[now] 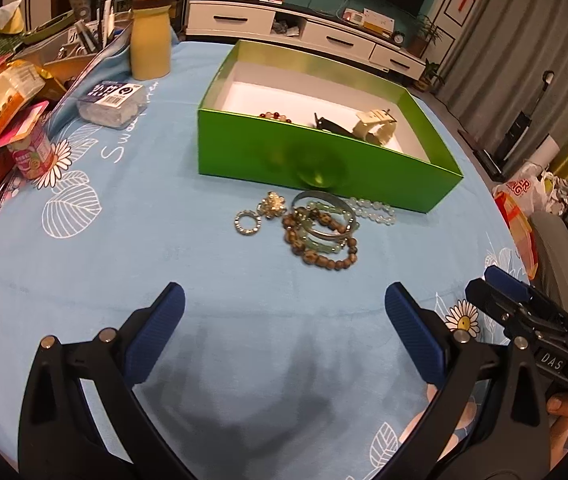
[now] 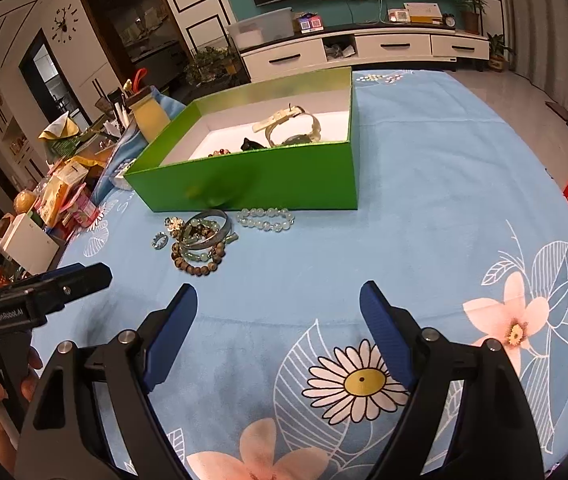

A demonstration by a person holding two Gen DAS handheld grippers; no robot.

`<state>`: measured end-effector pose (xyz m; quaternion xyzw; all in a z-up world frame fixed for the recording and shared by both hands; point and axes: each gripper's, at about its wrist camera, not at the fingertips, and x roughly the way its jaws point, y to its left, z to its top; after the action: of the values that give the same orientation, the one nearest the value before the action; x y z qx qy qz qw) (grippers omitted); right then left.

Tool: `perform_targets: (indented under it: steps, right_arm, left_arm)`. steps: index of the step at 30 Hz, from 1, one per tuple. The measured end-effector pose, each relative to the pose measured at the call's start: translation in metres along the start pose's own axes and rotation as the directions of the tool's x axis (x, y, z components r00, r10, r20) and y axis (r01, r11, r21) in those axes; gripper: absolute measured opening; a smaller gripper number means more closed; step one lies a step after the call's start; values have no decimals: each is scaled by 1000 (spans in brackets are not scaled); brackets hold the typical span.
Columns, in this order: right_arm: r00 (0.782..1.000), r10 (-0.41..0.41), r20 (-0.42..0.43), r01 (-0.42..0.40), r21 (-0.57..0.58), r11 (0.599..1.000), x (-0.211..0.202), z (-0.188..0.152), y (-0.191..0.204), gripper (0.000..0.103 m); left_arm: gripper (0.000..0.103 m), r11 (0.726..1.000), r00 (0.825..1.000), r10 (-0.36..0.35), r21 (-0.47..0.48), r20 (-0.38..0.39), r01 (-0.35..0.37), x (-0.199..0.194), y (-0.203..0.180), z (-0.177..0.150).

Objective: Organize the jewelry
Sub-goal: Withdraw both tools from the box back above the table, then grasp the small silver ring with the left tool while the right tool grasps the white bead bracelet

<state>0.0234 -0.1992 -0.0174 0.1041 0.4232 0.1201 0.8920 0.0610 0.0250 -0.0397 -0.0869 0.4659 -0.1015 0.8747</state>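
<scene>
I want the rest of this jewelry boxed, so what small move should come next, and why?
Probably ease the right gripper forward to the clear bead bracelet. Both grippers are open and empty, that bracelet lies apart from the tangled pile beside the green box, so it looks easiest to lift cleanly.

A glossy green card box [image 1: 323,160] with a matt white lining sits on a soft, napped blue cloth [image 1: 164,264]; before it lie a shiny metal bangle [image 1: 325,216], clear glassy beads [image 1: 375,210], speckled stone-like beads [image 1: 323,256], near ribbed blue gripper pads [image 1: 160,332].
</scene>
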Motion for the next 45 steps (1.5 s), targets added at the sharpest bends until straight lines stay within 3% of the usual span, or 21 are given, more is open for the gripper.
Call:
perform_targets:
  steps: [11,22,27,29,36,40,45]
  right_arm:
    - [1000,17,-22,-17,4,1000,11,3,5,84]
    - [999,42,-27,-42,13,999,19,7,2,84]
    - [995,95,-38,-94,19,995,26,6,5,84]
    - [991,123,-42,-122,26,992,29,7,6,81]
    - [976,210,-53,-207,59,977,42,19,10,56]
    - [981,188,-50,-186,52,981,48,23,9,47]
    - [994,100,-38,-100,-3,995,59,35,9,45]
  left_arm:
    - [101,1000,1000,5,-11,-16,-5,9,12,-4]
    - [101,998,1000,21,65,7,-22,14,2,-3]
    - [101,998,1000,14,55,16,-15,19,4,-2]
    - [101,999,999,18,44,28,-19,19,8,-1]
    - [100,999,999,20,25,40,-21,21,19,1]
    - [98,999,999,15,33,40,-16,23,20,1]
    - [96,999,999,5,51,47,-7,25,19,3]
